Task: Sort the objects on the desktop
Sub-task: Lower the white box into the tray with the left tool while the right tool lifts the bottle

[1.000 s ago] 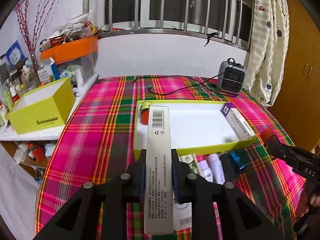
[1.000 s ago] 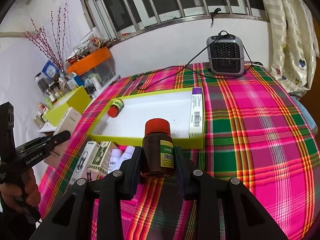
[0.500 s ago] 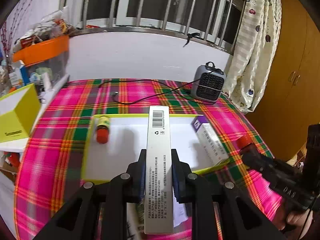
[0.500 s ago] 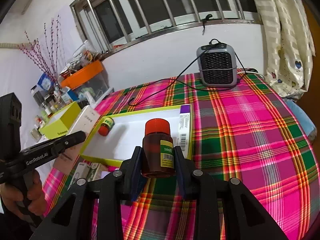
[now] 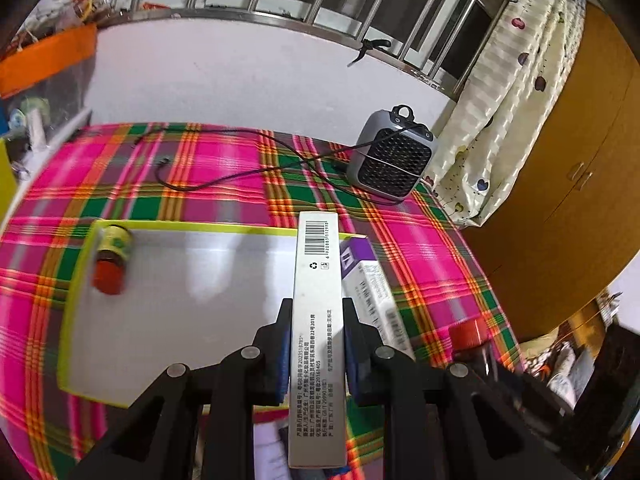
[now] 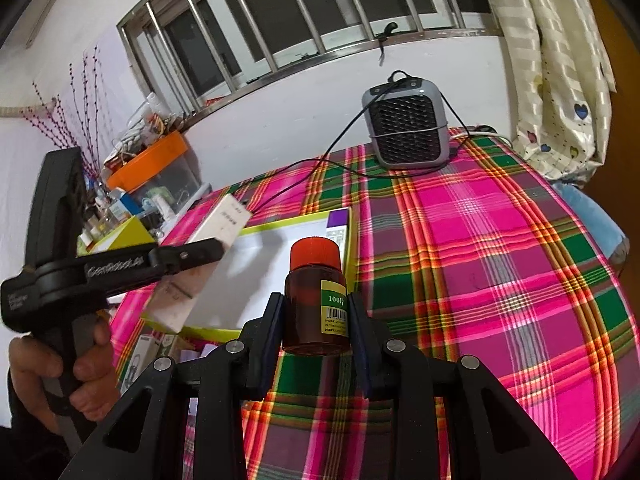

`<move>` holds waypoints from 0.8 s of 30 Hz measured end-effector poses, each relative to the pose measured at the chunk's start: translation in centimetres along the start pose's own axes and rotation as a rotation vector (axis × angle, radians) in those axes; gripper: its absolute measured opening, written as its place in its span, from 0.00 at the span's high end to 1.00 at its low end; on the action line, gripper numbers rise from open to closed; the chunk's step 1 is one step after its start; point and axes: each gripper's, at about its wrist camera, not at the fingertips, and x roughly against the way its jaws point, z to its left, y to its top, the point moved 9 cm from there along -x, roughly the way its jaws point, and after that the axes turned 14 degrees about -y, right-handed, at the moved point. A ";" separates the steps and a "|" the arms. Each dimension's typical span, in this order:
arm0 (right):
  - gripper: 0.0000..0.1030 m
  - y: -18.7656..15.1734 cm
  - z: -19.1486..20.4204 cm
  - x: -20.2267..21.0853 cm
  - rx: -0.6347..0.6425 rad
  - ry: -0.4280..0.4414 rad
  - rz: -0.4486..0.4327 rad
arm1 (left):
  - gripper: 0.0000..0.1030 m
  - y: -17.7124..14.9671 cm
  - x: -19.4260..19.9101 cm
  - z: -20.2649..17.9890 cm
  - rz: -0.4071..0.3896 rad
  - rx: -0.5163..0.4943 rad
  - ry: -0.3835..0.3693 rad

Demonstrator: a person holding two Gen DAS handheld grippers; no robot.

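We see a table (image 6: 500, 240) under a pink, green and orange plaid cloth, set against a white wall below a barred window (image 6: 320, 12), with a dotted curtain (image 5: 508, 100) and a wooden cupboard (image 5: 580, 160) to the right. A grey heater (image 6: 408, 124) stands at the far edge, its cord trailing across the cloth. The yellow-rimmed tray (image 5: 76, 300) lies in the middle, holding a red-capped bottle (image 5: 110, 264) at its left end and a purple-and-white box (image 5: 368, 292) along its right wall.

Since a second ago, both tools have come in over the tray's near rim. The left gripper (image 5: 316, 336) has its fingers clamped on a long grey carton (image 5: 318, 320), just left of the purple-and-white box. The right gripper (image 6: 316, 320) pinches an amber bottle (image 6: 312, 308) upright, above the cloth beside the tray's right corner. The tray's white floor between its two contents is open.
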 end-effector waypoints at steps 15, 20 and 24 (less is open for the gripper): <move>0.68 0.0 -1.7 -0.2 -0.025 -0.021 0.003 | 0.78 0.8 -7.1 1.0 0.057 0.177 -0.029; 0.68 -0.2 -1.8 -0.2 -0.025 -0.022 0.006 | 0.78 0.6 -9.1 1.4 0.088 0.210 -0.019; 0.68 -0.3 -1.9 -0.2 -0.025 -0.023 0.010 | 0.78 0.3 -10.1 1.3 0.101 0.231 -0.034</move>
